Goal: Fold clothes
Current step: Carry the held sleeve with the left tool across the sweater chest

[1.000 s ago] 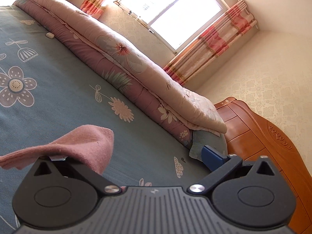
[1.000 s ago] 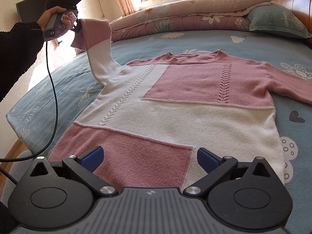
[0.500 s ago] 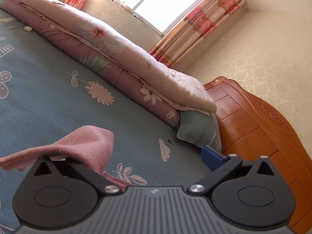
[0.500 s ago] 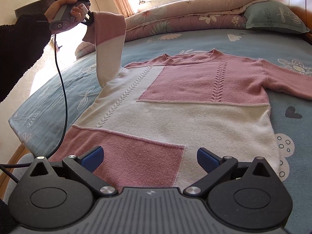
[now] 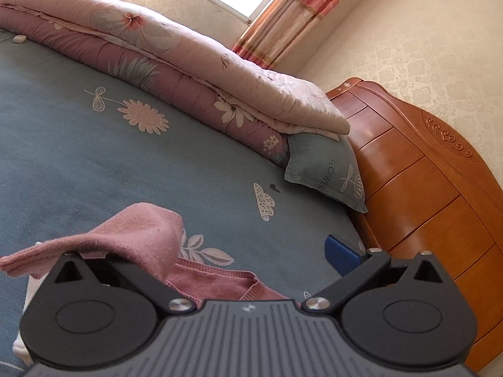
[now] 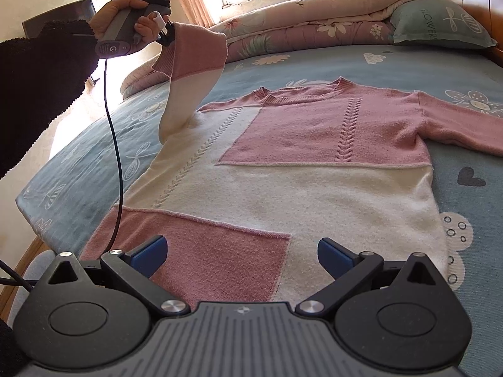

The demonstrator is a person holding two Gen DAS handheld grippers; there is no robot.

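Note:
A pink-and-cream knit sweater (image 6: 283, 163) lies flat, front up, on the blue flowered bed (image 6: 94, 144). Its left sleeve (image 6: 188, 72) is lifted off the bed and hangs from my left gripper (image 6: 165, 33), which a hand in a dark sleeve holds. In the left wrist view the pink cuff (image 5: 138, 235) drapes over the left finger and hides it. The blue right finger (image 5: 342, 259) stands far off, so the left gripper (image 5: 248, 254) is open, with the collar (image 5: 226, 279) below. My right gripper (image 6: 242, 254) hovers open over the hem. The other sleeve (image 6: 462, 125) lies stretched out.
A rolled floral quilt (image 5: 176, 72) and a blue pillow (image 5: 327, 169) lie along the far side of the bed. A wooden headboard (image 5: 424, 188) rises to the right. The left gripper's black cable (image 6: 114, 144) hangs down over the bed's near left edge.
The left gripper has carried the lifted sleeve higher and inward toward the sweater's body. Its view has swung toward the headboard, and the collar now shows below it. The right gripper has barely moved.

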